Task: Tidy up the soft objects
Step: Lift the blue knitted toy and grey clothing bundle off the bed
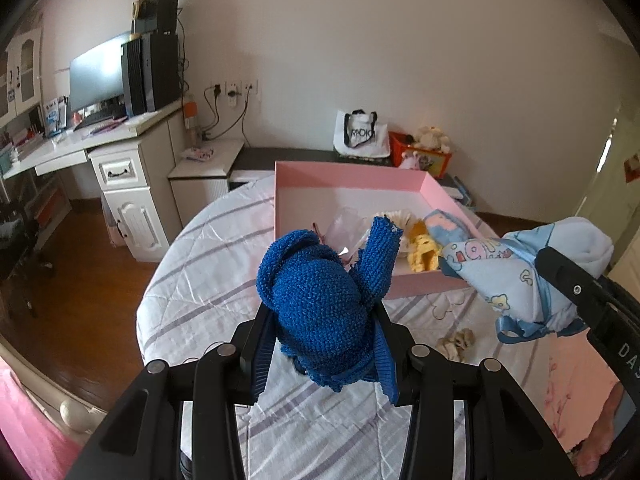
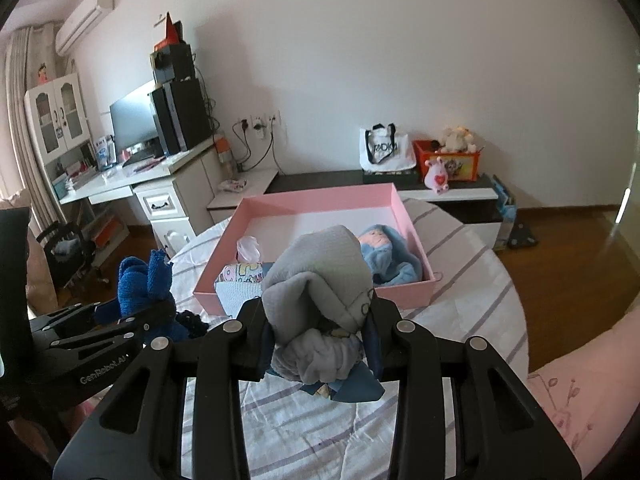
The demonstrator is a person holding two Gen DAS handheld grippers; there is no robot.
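A: The left gripper (image 1: 324,344) is clenched on a blue knitted cloth (image 1: 320,296), which bulges up between its blue-padded fingers (image 1: 262,360) and hangs clear above the striped bed cover (image 1: 208,280).

B: And the right gripper (image 2: 320,336)?

A: It grasps a pale blue bundle (image 2: 320,276), a soft grey-blue piece with a printed cartoon fabric and a darker blue strap dangling under it. In the left wrist view the same bundle shows at the right edge, held near the pink box (image 1: 352,172).

B: Where does the box sit?

A: On the bed, ahead of both grippers, open at the top. Inside lie a light blue towel-like piece (image 2: 394,258), something yellow (image 1: 424,252) and a clear crumpled wrapper (image 1: 346,224). A printed cloth (image 2: 240,276) lies at the near left corner; I cannot tell whether it is in the box or draped over the wall.

B: Anything loose on the bed?

A: A small tan, fuzzy item (image 1: 456,342) just beside the box's near wall, possibly a hair tie; it is too small to be sure.
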